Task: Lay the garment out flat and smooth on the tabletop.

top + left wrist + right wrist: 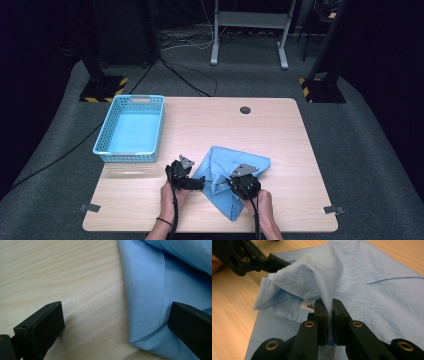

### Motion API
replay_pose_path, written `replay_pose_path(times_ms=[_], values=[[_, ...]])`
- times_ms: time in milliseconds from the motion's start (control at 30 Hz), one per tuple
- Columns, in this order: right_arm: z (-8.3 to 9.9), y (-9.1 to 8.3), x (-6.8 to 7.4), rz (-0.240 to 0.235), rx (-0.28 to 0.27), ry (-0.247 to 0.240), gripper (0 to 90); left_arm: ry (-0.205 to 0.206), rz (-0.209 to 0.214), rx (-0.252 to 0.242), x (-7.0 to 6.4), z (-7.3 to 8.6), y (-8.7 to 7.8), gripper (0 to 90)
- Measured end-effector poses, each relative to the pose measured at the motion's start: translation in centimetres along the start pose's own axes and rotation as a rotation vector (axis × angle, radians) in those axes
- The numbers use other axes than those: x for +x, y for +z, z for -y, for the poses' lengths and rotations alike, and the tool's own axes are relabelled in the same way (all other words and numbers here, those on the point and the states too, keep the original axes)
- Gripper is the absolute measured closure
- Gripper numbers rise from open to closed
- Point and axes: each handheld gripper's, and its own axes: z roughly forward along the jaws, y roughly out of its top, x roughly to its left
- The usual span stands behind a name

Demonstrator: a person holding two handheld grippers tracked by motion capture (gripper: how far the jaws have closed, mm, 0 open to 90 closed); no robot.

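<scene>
The wooden surface (280, 130) spreads wide beyond both tongs, with bare wood ahead of them and to the right of the right tongs as far as the far and right edges. Ahead and to the left of the left tongs stands a blue basket (111, 121), its near wall close to the left tongs but apart from them; a strip of bare surface lies between.

The light blue shirt (235, 170) lies crumpled between and ahead of the two tongs, its lower tip pointing toward the near edge of the surface, just beside the right hand (262, 207). Its left border runs right up to the left tongs.

The right tongs (329, 315) are clenched on a raised fold of the shirt, the cloth pulled up in a ridge from between the jaws. A white label (308, 305) shows just left of that grip.

The left tongs (115, 322) are released, jaws wide apart, low over the surface: one jaw over bare wood, the other over the shirt, with the shirt's hemmed edge and a folded corner lying between them.
</scene>
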Motion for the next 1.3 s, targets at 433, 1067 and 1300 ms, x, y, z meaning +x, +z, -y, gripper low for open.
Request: replay_pose_path(times_ms=[433,1067,1300], values=[[-2.7,-1.9,-3.3,0.093,-0.046,0.001,84.0,0.0,0.0,0.0,0.0,0.0,0.0,0.2],[-6.2,-2.4,-8.2,0.189,-0.024,0.004,83.8,0.001,0.0,0.0,0.0,0.0,0.0,0.2],[-7.3,-2.3,-9.1,0.207,-0.024,-0.001,83.3,0.001,0.001,-0.001,0.0,0.0,0.0,0.3]])
